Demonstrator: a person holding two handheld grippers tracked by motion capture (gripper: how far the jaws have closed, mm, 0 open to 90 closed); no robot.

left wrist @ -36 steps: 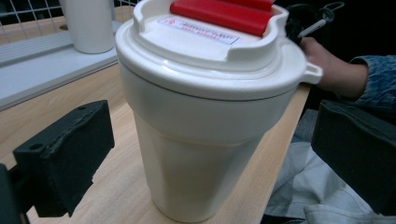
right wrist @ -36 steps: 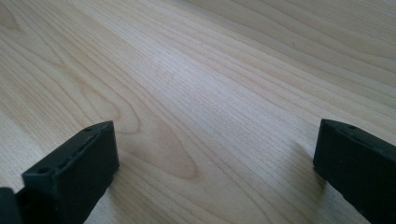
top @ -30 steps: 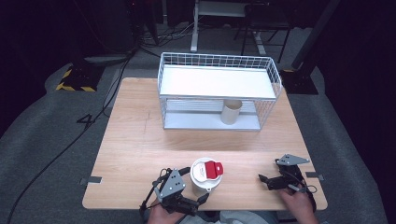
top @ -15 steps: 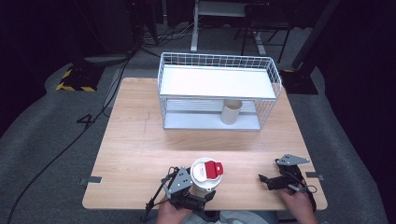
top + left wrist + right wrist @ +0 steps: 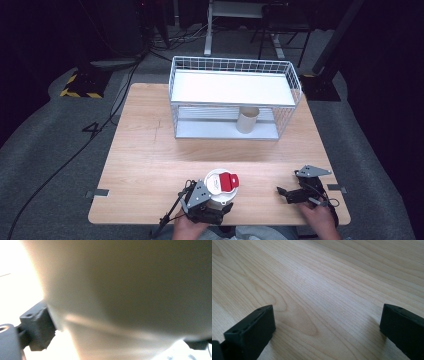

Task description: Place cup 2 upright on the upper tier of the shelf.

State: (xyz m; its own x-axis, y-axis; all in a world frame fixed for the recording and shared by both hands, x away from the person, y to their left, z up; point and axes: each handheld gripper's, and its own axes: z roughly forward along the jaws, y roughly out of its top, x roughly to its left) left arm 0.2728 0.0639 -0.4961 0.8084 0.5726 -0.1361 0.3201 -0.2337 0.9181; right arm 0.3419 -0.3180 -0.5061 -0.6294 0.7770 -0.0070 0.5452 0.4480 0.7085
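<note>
Looking down from the high view, I see my left tongs (image 5: 220, 207) at the near edge of the wooden surface (image 5: 150, 165), set around the lower body of a white cup (image 5: 218, 187) that stands upright, its long axis vertical and its round mouth facing up. A red piece (image 5: 230, 182) sits at the cup's rim on the side toward my right hand; I cannot tell whether it is a lid tab or a separate item. In the left gripper view the cup's pale wall (image 5: 130, 295) is very close and blurred, with one black jaw showing at the lower left against it and a sliver of dark at the lower right, so I read the left tongs as pinching the cup. My right tongs (image 5: 287, 194) lie low near the surface's near right corner, well apart from the cup, pointing roughly toward it. In the right gripper view the two black jaws are spread wide with bare wood grain (image 5: 324, 290) between them. Farther back on the surface stands a white wire basket (image 5: 235, 100) with a flat white panel across its top; beneath that panel, inside the wire frame, a beige cylinder (image 5: 247, 120) stands upright toward the right of centre. Cables (image 5: 65, 160) trail across the grey floor to the left of the surface.
</note>
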